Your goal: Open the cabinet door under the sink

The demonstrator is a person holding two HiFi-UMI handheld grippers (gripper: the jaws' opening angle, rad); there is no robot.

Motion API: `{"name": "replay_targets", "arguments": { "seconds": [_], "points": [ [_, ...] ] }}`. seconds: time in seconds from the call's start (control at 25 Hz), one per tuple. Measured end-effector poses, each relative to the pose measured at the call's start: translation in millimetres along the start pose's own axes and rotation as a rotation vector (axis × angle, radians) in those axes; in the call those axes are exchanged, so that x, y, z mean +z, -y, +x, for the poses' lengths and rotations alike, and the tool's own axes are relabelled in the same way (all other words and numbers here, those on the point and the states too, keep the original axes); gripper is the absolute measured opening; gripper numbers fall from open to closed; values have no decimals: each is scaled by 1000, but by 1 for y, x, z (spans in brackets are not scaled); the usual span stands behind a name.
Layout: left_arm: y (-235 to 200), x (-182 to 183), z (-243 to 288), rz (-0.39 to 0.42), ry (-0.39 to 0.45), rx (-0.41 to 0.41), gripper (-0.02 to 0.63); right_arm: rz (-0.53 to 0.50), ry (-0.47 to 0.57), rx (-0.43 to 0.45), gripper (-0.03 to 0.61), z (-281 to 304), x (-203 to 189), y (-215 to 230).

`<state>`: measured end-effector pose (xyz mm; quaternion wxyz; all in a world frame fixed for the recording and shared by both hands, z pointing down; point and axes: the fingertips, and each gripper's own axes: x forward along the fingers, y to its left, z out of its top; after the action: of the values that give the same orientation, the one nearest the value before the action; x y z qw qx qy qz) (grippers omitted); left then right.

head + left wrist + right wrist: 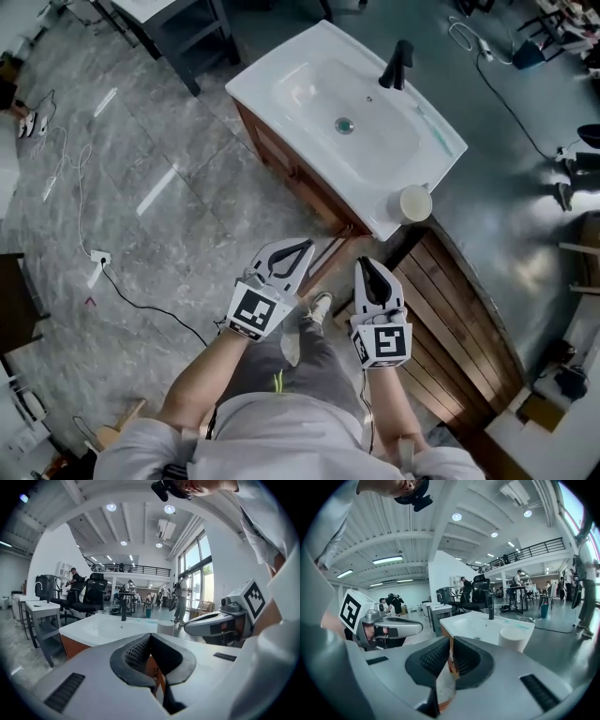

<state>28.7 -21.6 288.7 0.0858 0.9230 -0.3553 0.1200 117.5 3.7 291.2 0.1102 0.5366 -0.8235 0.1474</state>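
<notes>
Cabinet door (289, 172), brown wood under white sink (314, 89), appears closed, just ahead of us. Left gripper (298, 251) and right gripper (367, 270) hover short of it, both jaw pairs pressed together, gripping nothing. We judge: part 1 pair, catch door edge, pull outward in arc.

Head view overhead, gripper views low, sharing sink (309, 89)
</notes>
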Motion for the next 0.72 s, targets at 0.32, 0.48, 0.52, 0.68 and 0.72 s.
{"name": "replay_targets", "arguments": {
  "seconds": [0.32, 0.48, 0.52, 0.68, 0.72],
  "points": [
    [-3, 80, -30, 30, 74, 41, 9, -17, 83, -18, 49, -28, 65, 6],
    [-4, 117, -49, 20, 131, 75, 9, -13, 132, -35, 49, -47, 97, 13],
    [-4, 125, -54, 16, 142, 85, 9, -13, 144, -36, 49, -52, 106, 14],
    [-7, 157, -71, 11, 176, 113, 9, -19, 206, -45, 49, -73, 143, 19],
    [-8, 164, -74, 14, 185, 117, 9, -22, 223, -46, 49, -77, 152, 20]
  ]
}}
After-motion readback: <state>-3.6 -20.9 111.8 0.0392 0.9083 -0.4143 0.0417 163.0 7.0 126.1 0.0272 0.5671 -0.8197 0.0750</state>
